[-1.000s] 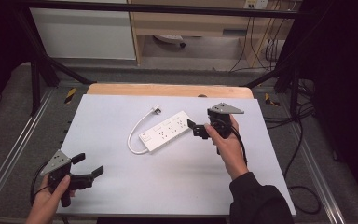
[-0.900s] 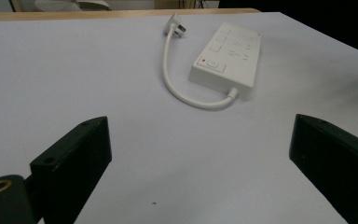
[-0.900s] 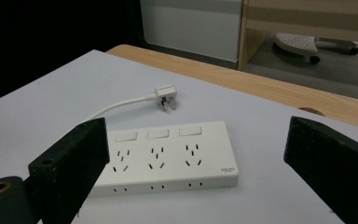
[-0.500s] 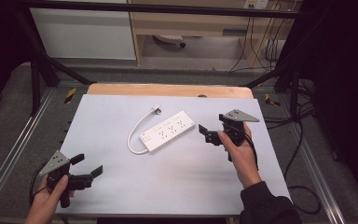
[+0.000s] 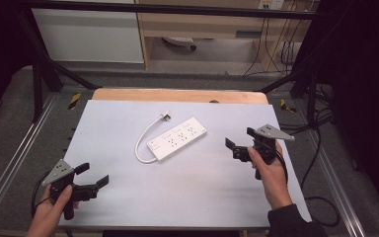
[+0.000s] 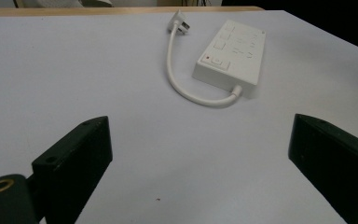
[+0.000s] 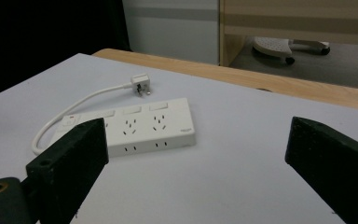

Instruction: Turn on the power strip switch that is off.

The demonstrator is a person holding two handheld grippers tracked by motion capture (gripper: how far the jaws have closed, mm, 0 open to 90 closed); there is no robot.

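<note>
power strip (image 5: 177, 138) mid-table (image 5: 128, 207); bare surface all around.

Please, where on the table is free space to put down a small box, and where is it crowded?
Free: the wide strip between the left tongs and the right tongs, in front of the power strip; also the far left corner, left of the plug. Crowded only at the middle, around the power strip and its cord.

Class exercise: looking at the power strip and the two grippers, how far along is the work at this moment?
Nothing looks done: the power strip lies flat mid-table, its plug loose at the end of its curled cord. Nothing is in hand: the left gripper and right gripper are both open and apart from the strip. Any handling of the strip is left.
</note>
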